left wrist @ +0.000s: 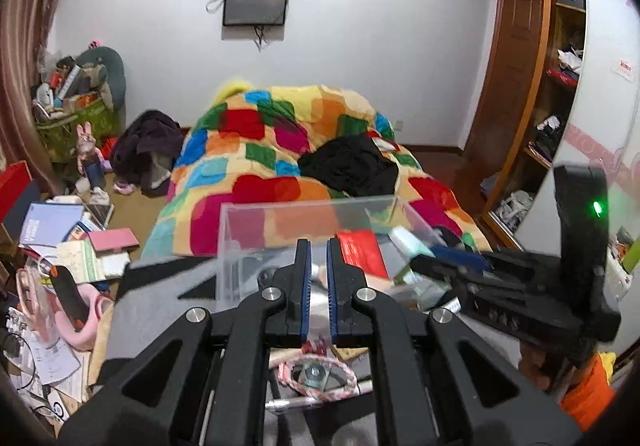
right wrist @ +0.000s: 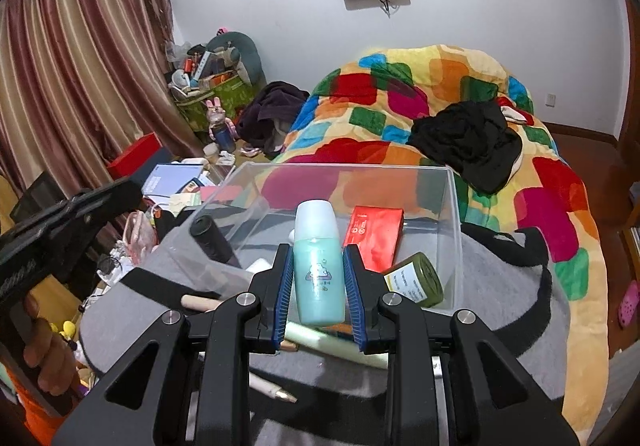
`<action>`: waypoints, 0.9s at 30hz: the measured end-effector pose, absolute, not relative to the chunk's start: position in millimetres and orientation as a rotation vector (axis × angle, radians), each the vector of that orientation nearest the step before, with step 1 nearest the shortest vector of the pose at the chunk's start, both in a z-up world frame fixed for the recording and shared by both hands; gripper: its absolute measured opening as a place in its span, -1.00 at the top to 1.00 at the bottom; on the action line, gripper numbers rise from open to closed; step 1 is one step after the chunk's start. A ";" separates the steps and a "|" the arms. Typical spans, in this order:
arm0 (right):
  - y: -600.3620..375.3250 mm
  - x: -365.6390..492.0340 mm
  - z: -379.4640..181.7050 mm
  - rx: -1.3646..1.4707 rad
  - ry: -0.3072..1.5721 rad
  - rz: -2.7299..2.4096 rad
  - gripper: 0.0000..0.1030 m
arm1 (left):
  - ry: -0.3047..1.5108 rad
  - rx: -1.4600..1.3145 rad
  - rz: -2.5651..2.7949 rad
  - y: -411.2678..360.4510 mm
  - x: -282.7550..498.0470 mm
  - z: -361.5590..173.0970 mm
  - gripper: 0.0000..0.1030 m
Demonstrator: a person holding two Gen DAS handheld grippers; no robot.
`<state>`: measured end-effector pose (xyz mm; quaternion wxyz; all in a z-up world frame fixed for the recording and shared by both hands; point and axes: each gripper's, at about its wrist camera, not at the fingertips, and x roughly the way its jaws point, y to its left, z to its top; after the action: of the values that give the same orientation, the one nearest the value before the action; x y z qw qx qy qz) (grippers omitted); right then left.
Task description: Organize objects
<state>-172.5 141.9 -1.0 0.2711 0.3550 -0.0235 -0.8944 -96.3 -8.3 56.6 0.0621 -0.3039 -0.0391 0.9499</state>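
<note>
A clear plastic box (right wrist: 456, 214) stands on a grey cloth (right wrist: 500, 294) at the foot of the bed. In it lie a red packet (right wrist: 374, 232) and a green jar (right wrist: 416, 280). My right gripper (right wrist: 319, 278) is shut on a teal bottle (right wrist: 318, 266) with a pale cap, held upright at the box's near edge. My left gripper (left wrist: 319, 258) is nearly shut with nothing between its pads, just before the box (left wrist: 240, 218). The red packet (left wrist: 360, 252) and the right gripper's body (left wrist: 520, 286) show in the left wrist view.
A black cylinder (right wrist: 212, 240), a wooden stick (right wrist: 200, 302), a pale green tube (right wrist: 340, 344) and a pen (right wrist: 272, 390) lie on the cloth. A pink braided ring (left wrist: 318, 376) lies below my left gripper. The colourful quilt (right wrist: 440, 94) carries black clothes (right wrist: 468, 142). Books and clutter (left wrist: 72, 234) cover the floor at left.
</note>
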 end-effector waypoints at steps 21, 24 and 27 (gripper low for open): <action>118.1 -213.6 -29.3 1.147 0.061 -2.338 0.55 | -0.289 -1.416 2.625 -38.2 -107.2 -55.2 0.45; 117.5 -211.7 -29.5 1.157 0.058 -2.318 0.55 | -0.324 -1.420 2.618 -44.0 -104.5 -56.8 0.41; 117.5 -208.4 -28.3 1.150 0.065 -2.317 0.51 | -0.367 -1.424 2.618 -53.6 -99.9 -59.2 0.41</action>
<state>-208.4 117.5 -28.3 0.2734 0.4277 0.0242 -0.8612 -99.9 -53.6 -59.2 0.0692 -0.4731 -0.1218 0.8698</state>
